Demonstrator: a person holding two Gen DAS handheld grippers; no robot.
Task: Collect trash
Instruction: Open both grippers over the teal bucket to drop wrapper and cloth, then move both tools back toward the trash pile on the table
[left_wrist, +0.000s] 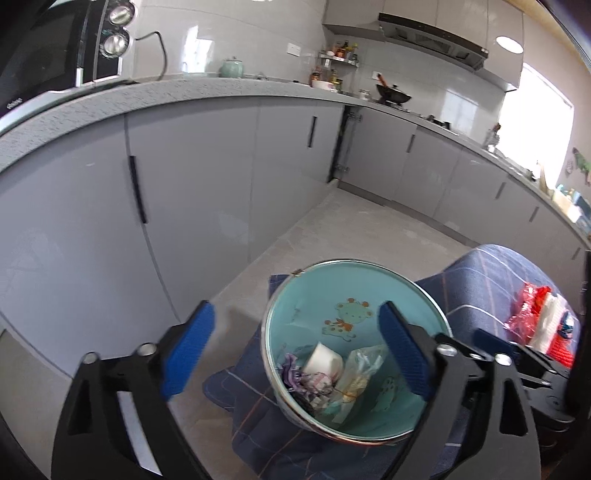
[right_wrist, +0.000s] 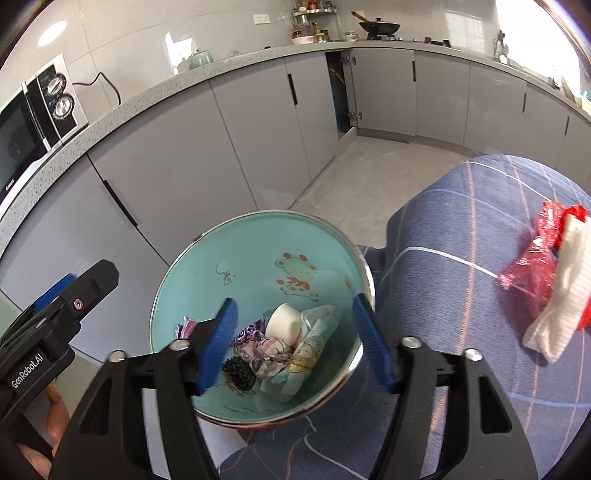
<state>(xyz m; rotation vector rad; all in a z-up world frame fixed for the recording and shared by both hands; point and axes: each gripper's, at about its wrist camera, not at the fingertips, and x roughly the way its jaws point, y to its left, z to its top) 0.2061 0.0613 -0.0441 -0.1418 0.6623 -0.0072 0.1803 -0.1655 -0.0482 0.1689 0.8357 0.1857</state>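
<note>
Since everything here was about the bin, going big to small:

Kitchen: grey cabinets (right_wrist: 177, 155) ran under a speckled countertop (left_wrist: 207, 92), with a microwave (right_wrist: 26, 125) at the left end. Just backdrop as far as I could tell.

Blue plaid cloth: it covered a raised surface (right_wrist: 461, 236) and spilled down to where the bin sat, so the trash was laid out at easy reach, I'd guess.

Trash bin: the teal bin with the giraffe print (right_wrist: 207, 295) sat low beside that surface, tilted so its mouth faced up toward both cameras. Its long axis ran from the rim down and toward the viewer. Probably angled like that so stuff drops straight in.

Stuff in the bin: a white cup (right_wrist: 284, 323), crumpled wrappers (right_wrist: 266, 349), a clear plastic bag (left_wrist: 360, 373) and a dark clump (right_wrist: 238, 373) were piled at the bottom.

Leftover trash: a red wrapper with a white paper towel (right_wrist: 554, 295) lay on the cloth, well apart from the bin, long side running roughly up and down in the right view. Looked like the next pickup.

Left gripper (left_wrist: 291, 350): spread wide, nothing between the pads, hanging above the bin.

Right gripper (right_wrist: 299, 343): also released and empty, framing the bin's mouth.
</note>
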